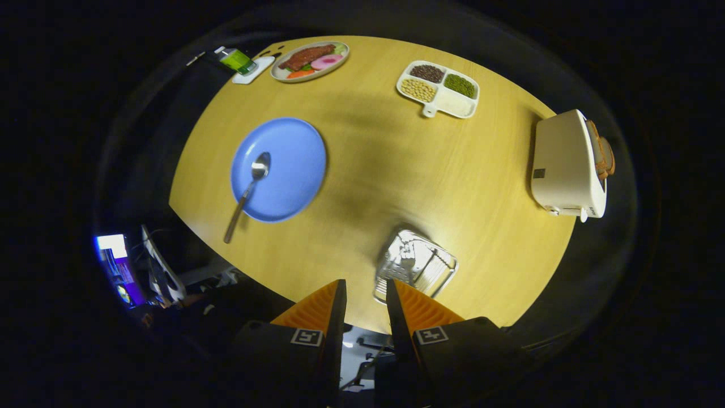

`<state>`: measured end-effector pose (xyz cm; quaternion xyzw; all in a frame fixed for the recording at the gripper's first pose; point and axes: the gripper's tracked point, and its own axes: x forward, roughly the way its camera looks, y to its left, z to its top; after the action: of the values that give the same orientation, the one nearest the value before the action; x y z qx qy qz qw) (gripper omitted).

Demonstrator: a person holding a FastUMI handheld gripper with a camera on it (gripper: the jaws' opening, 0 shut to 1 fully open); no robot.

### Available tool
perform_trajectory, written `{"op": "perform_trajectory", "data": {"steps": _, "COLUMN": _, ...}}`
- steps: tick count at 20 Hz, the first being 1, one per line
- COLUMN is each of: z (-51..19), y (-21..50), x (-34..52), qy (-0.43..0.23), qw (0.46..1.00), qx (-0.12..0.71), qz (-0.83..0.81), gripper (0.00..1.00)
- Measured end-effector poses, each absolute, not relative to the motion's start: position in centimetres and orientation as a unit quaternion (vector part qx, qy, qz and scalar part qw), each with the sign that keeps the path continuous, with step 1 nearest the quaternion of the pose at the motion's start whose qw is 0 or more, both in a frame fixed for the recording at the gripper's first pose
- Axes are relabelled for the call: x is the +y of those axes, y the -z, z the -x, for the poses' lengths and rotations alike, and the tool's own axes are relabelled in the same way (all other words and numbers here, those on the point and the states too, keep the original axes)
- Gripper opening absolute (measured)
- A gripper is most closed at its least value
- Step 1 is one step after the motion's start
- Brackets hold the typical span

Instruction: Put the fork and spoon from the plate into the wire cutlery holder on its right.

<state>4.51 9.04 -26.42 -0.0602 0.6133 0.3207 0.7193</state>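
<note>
A blue plate point(289, 170) lies on the round wooden table point(385, 170), far ahead of my fingers and to their left. A metal spoon point(252, 184) rests on it, bowl on the plate and handle sticking out over the plate's near rim. The wire cutlery holder point(416, 269) stands right of the plate, just ahead of my right finger; a fork-like metal piece point(405, 258) shows inside it, blurred. My gripper point(365, 286) hangs high above the table's near edge, its fingers a small gap apart with nothing between them.
A white toaster point(566, 164) with bread sits at the table's right edge. A divided white dish of beans point(439, 89) and a plate of food point(310, 60) stand at the far side, beside a green bottle on a small tray point(241, 62).
</note>
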Motion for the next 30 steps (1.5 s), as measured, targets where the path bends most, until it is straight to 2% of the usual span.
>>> {"op": "perform_trajectory", "data": {"steps": 6, "z": -2.1, "y": 25.5, "x": 21.0, "qy": -0.365, "qw": 0.722, "qx": 0.588, "qz": 0.015, "gripper": 0.44}}
{"op": "perform_trajectory", "data": {"steps": 11, "z": -1.9, "y": 27.8, "x": 29.2, "qy": -0.361, "qw": 0.725, "qx": 0.586, "qz": -0.008, "gripper": 0.44}}
{"op": "perform_trajectory", "data": {"steps": 18, "z": -2.2, "y": 32.1, "x": 33.7, "qy": -0.312, "qw": 0.735, "qx": 0.602, "qz": -0.016, "gripper": 0.45}}
{"op": "perform_trajectory", "data": {"steps": 26, "z": -2.8, "y": 35.1, "x": 34.1, "qy": -0.273, "qw": 0.739, "qx": 0.615, "qz": -0.018, "gripper": 0.45}}
{"op": "perform_trajectory", "data": {"steps": 28, "z": -3.4, "y": 36.1, "x": 33.9, "qy": -0.260, "qw": 0.747, "qx": 0.611, "qz": -0.021, "gripper": 0.10}}
{"op": "perform_trajectory", "data": {"steps": 30, "z": -3.5, "y": 35.4, "x": 33.8, "qy": -0.265, "qw": 0.747, "qx": 0.608, "qz": -0.036, "gripper": 0.06}}
